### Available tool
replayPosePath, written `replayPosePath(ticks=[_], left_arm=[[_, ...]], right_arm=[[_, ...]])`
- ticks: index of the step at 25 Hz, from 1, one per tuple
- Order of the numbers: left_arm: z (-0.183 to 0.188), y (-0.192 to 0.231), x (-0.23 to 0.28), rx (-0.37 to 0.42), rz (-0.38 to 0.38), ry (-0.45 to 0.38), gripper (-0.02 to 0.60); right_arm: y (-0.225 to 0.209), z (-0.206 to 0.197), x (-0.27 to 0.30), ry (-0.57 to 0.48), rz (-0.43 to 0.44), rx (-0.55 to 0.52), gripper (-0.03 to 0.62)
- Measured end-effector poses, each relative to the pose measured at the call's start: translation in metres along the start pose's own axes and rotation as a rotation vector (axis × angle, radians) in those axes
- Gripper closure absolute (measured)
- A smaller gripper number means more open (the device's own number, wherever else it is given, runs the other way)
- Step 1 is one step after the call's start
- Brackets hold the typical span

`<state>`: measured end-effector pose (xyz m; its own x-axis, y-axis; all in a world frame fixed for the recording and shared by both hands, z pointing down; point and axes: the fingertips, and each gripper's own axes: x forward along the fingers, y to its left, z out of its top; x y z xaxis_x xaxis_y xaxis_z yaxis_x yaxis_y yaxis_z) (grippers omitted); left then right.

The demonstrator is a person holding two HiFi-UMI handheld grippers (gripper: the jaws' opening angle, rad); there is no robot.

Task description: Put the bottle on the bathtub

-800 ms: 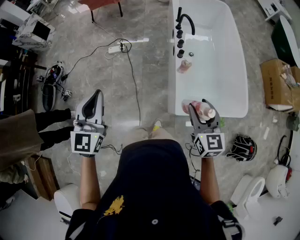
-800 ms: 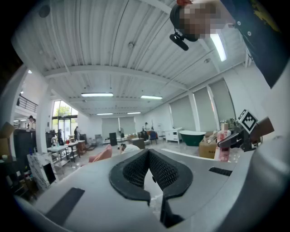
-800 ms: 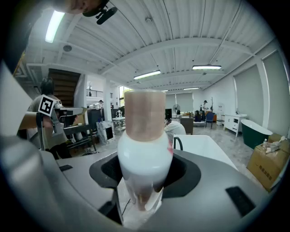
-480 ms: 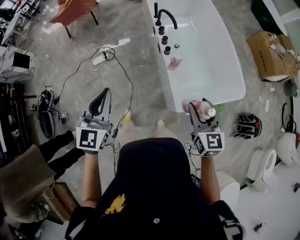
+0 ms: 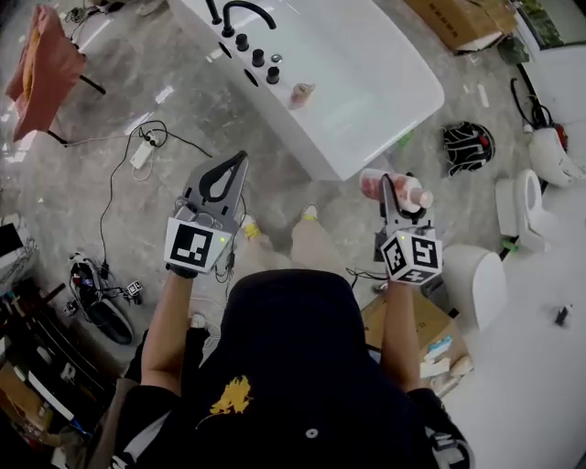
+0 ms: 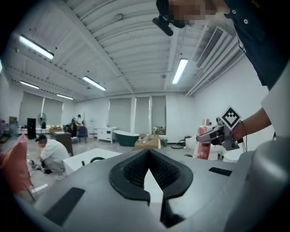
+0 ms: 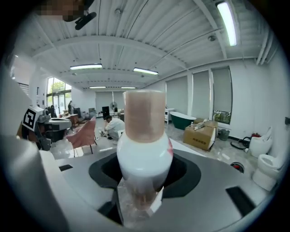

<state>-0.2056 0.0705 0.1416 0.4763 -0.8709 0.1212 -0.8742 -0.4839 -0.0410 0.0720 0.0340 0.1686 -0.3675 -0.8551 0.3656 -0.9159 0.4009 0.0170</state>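
A pink and white bottle (image 5: 374, 186) with a pale cap lies crosswise in my right gripper (image 5: 392, 190), which is shut on it. In the right gripper view the bottle (image 7: 144, 149) stands up between the jaws, cap uppermost. The white bathtub (image 5: 366, 82) lies ahead on the floor, its near corner just beyond both grippers. My left gripper (image 5: 236, 165) is shut with nothing in it, and hangs over the floor left of that corner. The left gripper view shows its tips (image 6: 148, 153) meeting, with the bottle (image 6: 203, 142) off to the right.
A black tap (image 5: 243, 14) and knobs stand on the tub's far left rim. A pink item (image 5: 300, 93) lies inside the tub. A power strip with cable (image 5: 142, 151) and a red chair (image 5: 50, 59) are left. A helmet (image 5: 467, 147), toilet (image 5: 531, 197) and cardboard boxes (image 5: 458, 18) are right.
The view has swung round: the tub now sits further left and at an angle. The right gripper keeps its hold on the bottle. The left gripper stays shut.
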Motion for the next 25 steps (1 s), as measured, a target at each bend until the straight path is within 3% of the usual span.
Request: replayPosePath(ticks=[4,8,14,21,25], left_arm=[[-0.017,-0.026,0.035,0.010,-0.152,0.022,0.563],[-0.033,-0.056,0.074,-0.004,-0.187,0.015,0.563],[-0.074,-0.111,0.133,0.134,-0.298,0.075,0.563],[-0.160,-0.146,0.199,0.150,-0.327,0.110,0.563],[-0.210,-0.164,0.229,0.104,-0.335,0.130,0.563]], right_arm=[[-0.008,-0.020,-0.017,0.020,-0.089,0.022,0.378],[-0.034,-0.047,-0.023,0.037,-0.132,0.068,0.378],[-0.074,-0.107,0.004,0.087,-0.144,0.087,0.378],[-0.119,-0.189,0.062,0.097,-0.212,0.122,0.378],[-0.144,-0.240,0.098,0.108,-0.241,0.175,0.378]])
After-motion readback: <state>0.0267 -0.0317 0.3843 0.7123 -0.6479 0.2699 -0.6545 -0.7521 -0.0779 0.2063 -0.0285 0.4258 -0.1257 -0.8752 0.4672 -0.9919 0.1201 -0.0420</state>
